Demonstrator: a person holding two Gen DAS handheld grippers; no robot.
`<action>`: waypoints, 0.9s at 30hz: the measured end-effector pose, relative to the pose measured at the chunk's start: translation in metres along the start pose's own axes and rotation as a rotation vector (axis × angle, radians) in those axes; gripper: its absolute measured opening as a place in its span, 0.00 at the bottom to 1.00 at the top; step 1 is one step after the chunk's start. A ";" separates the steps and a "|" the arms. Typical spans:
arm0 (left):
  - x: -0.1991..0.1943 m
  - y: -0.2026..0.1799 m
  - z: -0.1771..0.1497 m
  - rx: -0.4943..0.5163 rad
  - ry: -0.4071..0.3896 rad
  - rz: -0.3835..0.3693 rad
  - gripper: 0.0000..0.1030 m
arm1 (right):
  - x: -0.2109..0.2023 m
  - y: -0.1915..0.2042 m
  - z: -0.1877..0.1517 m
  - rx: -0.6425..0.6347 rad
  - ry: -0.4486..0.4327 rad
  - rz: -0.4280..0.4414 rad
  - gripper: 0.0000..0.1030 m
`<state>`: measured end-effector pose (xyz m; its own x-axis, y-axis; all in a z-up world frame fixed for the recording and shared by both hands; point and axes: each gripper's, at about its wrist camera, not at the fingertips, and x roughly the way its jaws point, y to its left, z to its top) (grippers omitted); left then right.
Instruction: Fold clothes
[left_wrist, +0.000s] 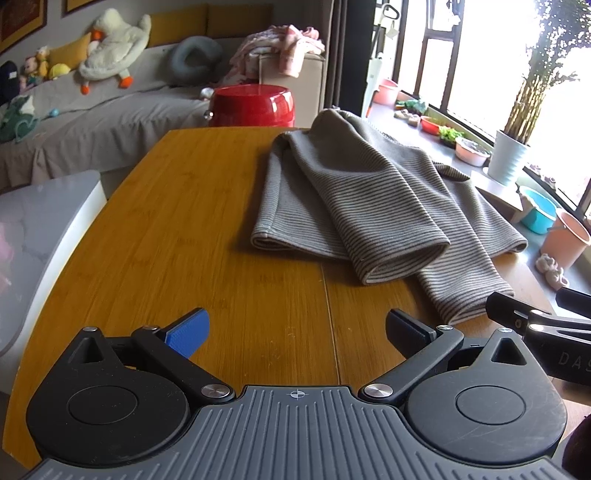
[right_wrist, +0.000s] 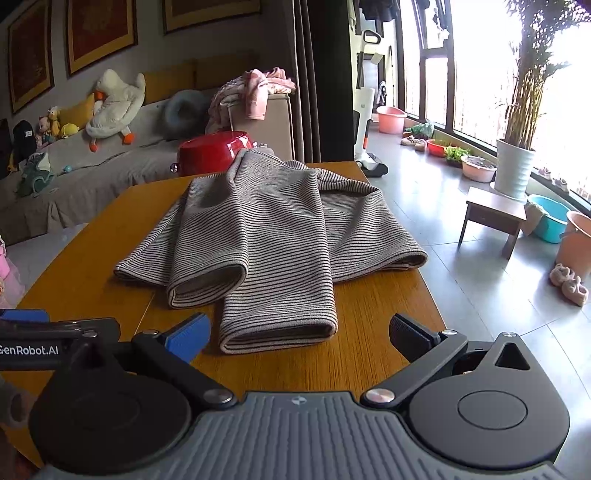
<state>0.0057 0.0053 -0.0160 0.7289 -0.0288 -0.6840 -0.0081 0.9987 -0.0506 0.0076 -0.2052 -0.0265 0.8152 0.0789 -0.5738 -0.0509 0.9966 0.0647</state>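
A grey striped sweater (left_wrist: 354, 192) lies on the wooden table (left_wrist: 192, 229), both sleeves folded over its body and pointing toward me; it also shows in the right wrist view (right_wrist: 266, 229). My left gripper (left_wrist: 297, 332) is open and empty, low over bare wood, left of the sleeve cuffs. My right gripper (right_wrist: 299, 334) is open and empty, just in front of the nearer sleeve cuff (right_wrist: 277, 332). The right gripper shows at the right edge of the left wrist view (left_wrist: 535, 321). The left gripper shows at the left edge of the right wrist view (right_wrist: 55, 332).
A red stool (left_wrist: 253, 105) stands beyond the table's far edge. A grey sofa (left_wrist: 92, 122) with plush toys is at the back left. A small wooden stool (right_wrist: 495, 218), plastic basins (right_wrist: 550, 218) and a potted plant (right_wrist: 515, 170) stand on the floor by the windows at right.
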 end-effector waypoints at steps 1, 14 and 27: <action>0.000 0.000 0.000 0.000 0.000 0.000 1.00 | -0.001 0.001 0.000 -0.010 -0.008 -0.008 1.00; 0.000 0.001 0.000 -0.005 0.002 -0.001 1.00 | -0.001 0.003 0.000 -0.023 -0.006 -0.002 1.00; 0.001 0.003 -0.001 -0.009 0.008 -0.004 1.00 | 0.001 0.001 -0.001 -0.019 0.000 0.000 1.00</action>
<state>0.0055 0.0080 -0.0181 0.7231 -0.0332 -0.6899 -0.0111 0.9982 -0.0596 0.0084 -0.2039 -0.0277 0.8150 0.0787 -0.5740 -0.0617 0.9969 0.0491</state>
